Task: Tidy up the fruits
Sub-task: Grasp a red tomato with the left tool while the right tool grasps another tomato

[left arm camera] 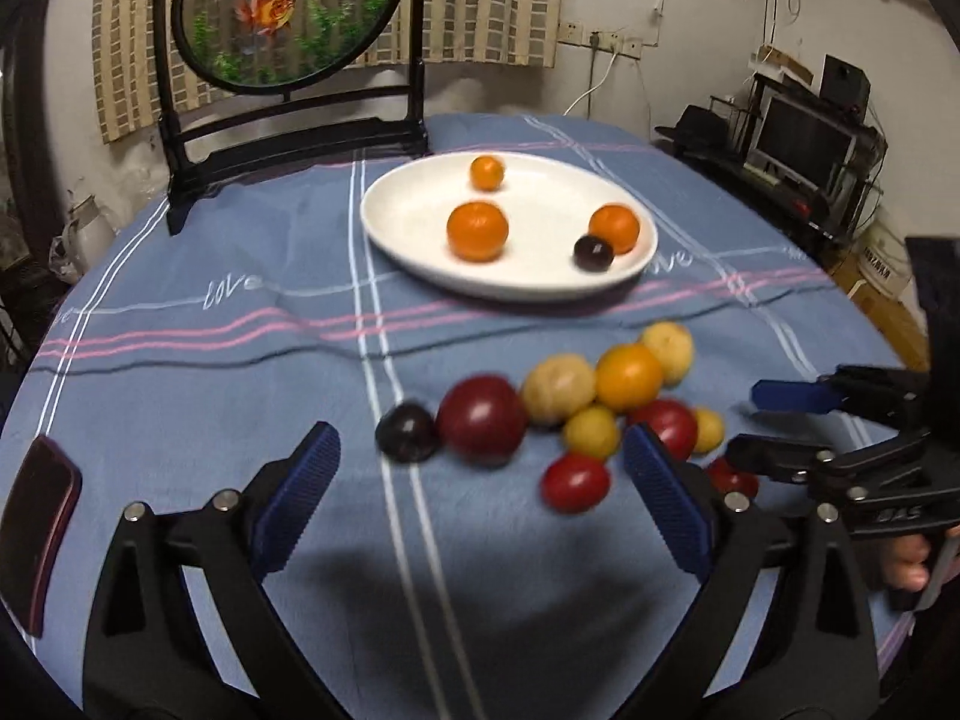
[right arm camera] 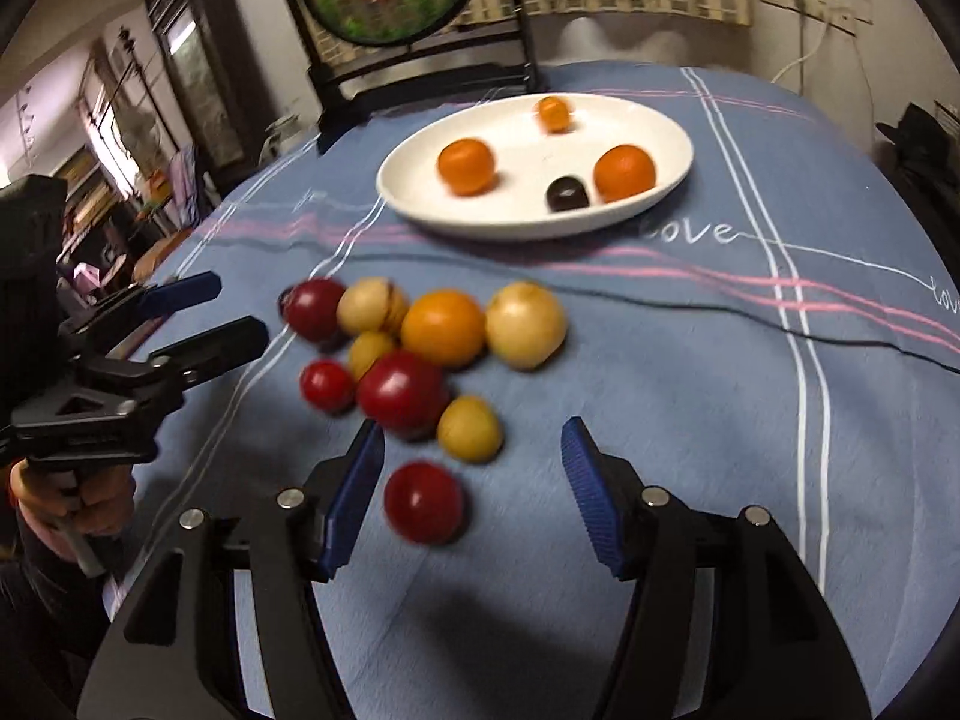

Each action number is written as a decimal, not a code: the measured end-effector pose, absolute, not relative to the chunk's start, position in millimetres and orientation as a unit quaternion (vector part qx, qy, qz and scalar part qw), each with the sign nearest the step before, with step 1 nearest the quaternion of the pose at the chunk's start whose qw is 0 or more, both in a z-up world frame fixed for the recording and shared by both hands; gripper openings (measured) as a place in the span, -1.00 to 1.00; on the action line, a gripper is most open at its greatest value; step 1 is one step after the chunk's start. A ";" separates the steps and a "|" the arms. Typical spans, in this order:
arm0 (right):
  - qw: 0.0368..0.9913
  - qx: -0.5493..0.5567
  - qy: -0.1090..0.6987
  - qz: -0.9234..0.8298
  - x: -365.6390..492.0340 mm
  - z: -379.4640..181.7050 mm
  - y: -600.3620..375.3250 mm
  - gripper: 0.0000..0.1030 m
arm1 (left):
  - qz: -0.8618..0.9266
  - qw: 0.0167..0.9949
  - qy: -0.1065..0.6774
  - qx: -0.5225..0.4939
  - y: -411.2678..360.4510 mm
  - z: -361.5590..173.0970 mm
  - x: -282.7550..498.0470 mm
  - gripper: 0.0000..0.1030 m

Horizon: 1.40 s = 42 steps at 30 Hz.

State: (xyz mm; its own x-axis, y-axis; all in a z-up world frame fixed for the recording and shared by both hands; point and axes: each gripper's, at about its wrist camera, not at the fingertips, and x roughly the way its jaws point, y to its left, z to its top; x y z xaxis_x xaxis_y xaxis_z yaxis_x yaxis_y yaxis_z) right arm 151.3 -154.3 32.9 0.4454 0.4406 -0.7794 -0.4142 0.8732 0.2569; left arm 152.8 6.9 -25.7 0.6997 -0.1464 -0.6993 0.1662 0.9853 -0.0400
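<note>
Both claws released – left claw (left arm camera: 480,468), right claw (right arm camera: 474,468) near fruit pile (right arm camera: 432,348); plate (right arm camera: 672,138) beyond.

Plate (left arm camera: 420,240) at the table's (left arm camera: 180,390) far middle, four fruits on it, fruit cluster (left arm camera: 564,402) in front, framed screen (left arm camera: 288,30) behind.

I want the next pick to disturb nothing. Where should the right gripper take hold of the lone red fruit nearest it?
Probably across the red fruit's widest part, coming from above and the near side. It is round and sits apart from the cluster, with bare tablecloth on both flanks. The right gripper is open, its fingers already roughly straddling it.
</note>
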 end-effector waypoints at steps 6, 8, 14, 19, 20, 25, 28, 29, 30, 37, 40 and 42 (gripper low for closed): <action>0.843 -0.015 0.468 0.264 142.1 31.6 -142.3 0.19 | -0.089 0.916 0.391 0.012 5.9 -31.8 149.6 0.89; 0.843 -0.026 0.468 0.265 140.7 31.1 -138.5 0.06 | -0.087 0.917 0.389 0.015 5.1 -32.1 147.9 0.89; 0.835 -0.039 0.481 0.265 138.6 25.3 -132.8 -0.11 | -0.085 0.917 0.391 0.012 6.0 -32.2 147.9 0.89; 0.833 -0.047 0.480 0.270 135.1 23.5 -131.1 -0.19 | -0.083 0.915 0.394 0.007 8.0 -33.0 148.1 0.89; 0.833 -0.049 0.481 0.269 134.8 22.8 -130.1 -0.21 | -0.082 0.915 0.394 0.006 8.1 -32.9 148.3 0.89; 0.832 -0.038 0.483 0.270 136.0 21.8 -132.2 -0.42 | -0.084 0.913 0.399 0.001 8.4 -34.3 148.7 0.89; 0.833 -0.005 0.484 0.268 140.5 24.8 -143.9 -0.43 | -0.105 0.908 0.407 -0.002 5.1 -37.4 148.4 0.87; 0.833 0.007 0.483 0.271 141.3 26.7 -147.8 -0.43 | -0.113 0.906 0.407 -0.001 3.2 -38.0 147.4 0.87; 0.832 0.019 0.482 0.273 142.0 28.1 -151.5 -0.43 | -0.123 0.905 0.407 0.003 -0.2 -38.4 145.8 0.84; 0.838 0.035 0.477 0.261 144.3 32.0 -159.1 -0.43 | -0.165 0.889 0.426 0.033 -23.5 -48.3 152.7 0.05; 0.839 0.035 0.476 0.262 144.7 33.7 -159.4 -0.43 | -0.163 0.884 0.437 0.028 -25.7 -52.4 160.0 -0.06; 0.839 0.034 0.475 0.262 142.5 33.8 -160.1 -0.43 | -0.158 0.885 0.436 0.033 -27.8 -53.5 162.2 -0.06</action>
